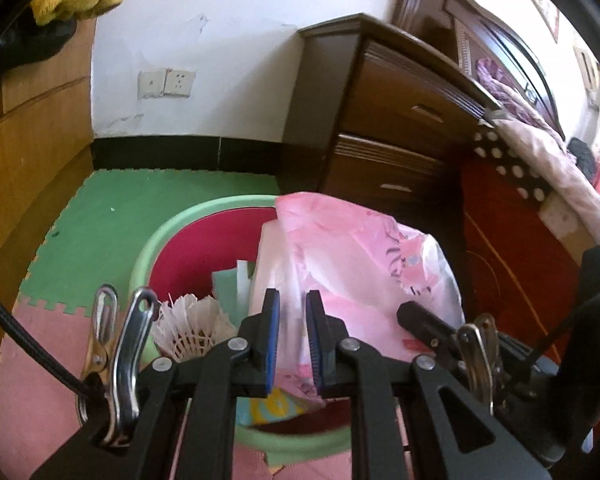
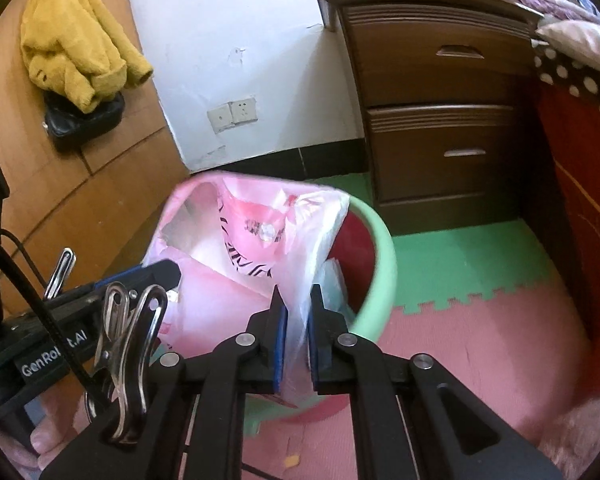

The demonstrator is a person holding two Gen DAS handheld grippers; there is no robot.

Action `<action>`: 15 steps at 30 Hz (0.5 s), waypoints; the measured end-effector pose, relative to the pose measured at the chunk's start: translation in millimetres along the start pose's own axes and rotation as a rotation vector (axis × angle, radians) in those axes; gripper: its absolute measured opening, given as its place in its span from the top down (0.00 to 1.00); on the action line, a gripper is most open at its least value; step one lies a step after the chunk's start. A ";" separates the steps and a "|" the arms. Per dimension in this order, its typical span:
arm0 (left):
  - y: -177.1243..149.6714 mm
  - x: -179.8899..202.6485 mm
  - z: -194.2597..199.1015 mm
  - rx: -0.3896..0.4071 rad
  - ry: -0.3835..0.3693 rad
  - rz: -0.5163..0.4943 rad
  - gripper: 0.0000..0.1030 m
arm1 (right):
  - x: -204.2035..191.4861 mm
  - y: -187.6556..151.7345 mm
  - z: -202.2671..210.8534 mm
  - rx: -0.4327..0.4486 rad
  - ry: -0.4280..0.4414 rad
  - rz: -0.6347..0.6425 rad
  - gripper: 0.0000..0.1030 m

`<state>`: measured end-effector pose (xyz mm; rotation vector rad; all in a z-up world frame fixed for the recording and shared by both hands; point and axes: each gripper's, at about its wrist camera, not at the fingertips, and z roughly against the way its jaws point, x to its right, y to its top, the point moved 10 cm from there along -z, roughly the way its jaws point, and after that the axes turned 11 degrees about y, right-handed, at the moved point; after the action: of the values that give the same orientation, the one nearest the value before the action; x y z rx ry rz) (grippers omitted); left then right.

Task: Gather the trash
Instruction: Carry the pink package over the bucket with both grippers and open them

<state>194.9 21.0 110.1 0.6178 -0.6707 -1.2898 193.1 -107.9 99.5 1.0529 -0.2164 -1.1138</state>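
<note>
**Two grippers, one bag edge each**

Left gripper (image 1: 293, 300): jaws nearly closed, pinching pink plastic bag (image 1: 352, 248) film.
Right gripper (image 2: 299, 294): jaws narrow, bag film between pads.
Bag: above green bin (image 1: 156, 236) holding a shuttlecock (image 1: 192, 326).

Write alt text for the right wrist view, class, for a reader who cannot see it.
The right gripper pinches the edge of a pink plastic bag held open above a green bin with a red inside. The left gripper reaches the bag's other side, over pink and green foam floor mats beside a dark wooden drawer unit.
</note>
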 end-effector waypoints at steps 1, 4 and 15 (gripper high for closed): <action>0.1 -1.7 -2.8 -0.005 0.005 0.004 0.87 | 0.8 2.4 -4.2 0.003 -0.005 0.002 0.84; 3.2 -3.9 -4.3 0.004 0.017 -0.002 0.74 | 4.2 5.7 -9.4 0.022 -0.018 0.002 0.72; 19.7 -12.6 -2.3 0.041 0.083 -0.016 0.56 | 21.4 18.7 -3.5 0.096 -0.040 -0.051 0.55</action>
<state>207.6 36.9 121.9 0.7078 -0.6264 -1.2609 217.2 -122.4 104.9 1.1275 -0.2783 -1.1801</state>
